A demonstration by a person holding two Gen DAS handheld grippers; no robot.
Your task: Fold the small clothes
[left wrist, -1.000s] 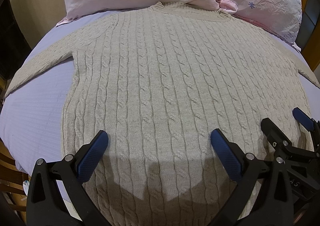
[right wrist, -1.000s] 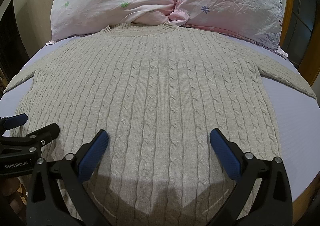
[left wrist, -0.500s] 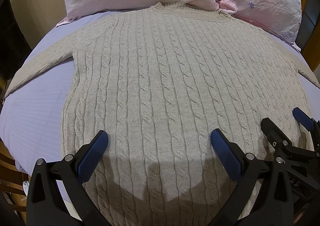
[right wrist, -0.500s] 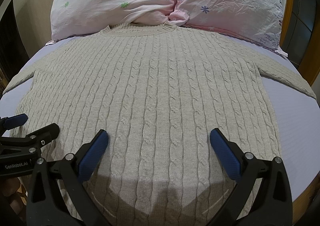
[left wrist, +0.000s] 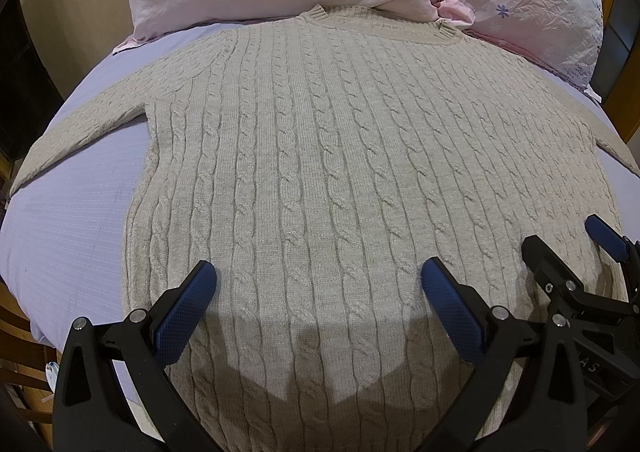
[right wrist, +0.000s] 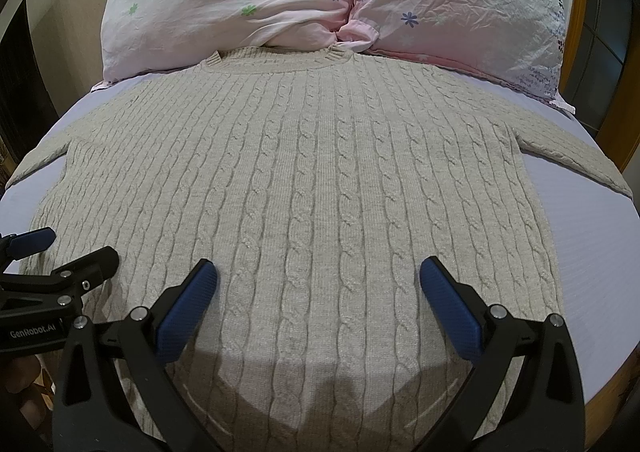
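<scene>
A beige cable-knit sweater lies flat and spread out on the bed, collar toward the pillows, both sleeves stretched out to the sides; it also shows in the right wrist view. My left gripper is open and empty, hovering over the sweater's lower left part. My right gripper is open and empty over the lower right part. Each gripper shows at the edge of the other's view: the right one and the left one.
The bed has a lavender sheet bare on both sides of the sweater. Two pink floral pillows lie at the head, touching the collar. A wooden bed frame stands at the right.
</scene>
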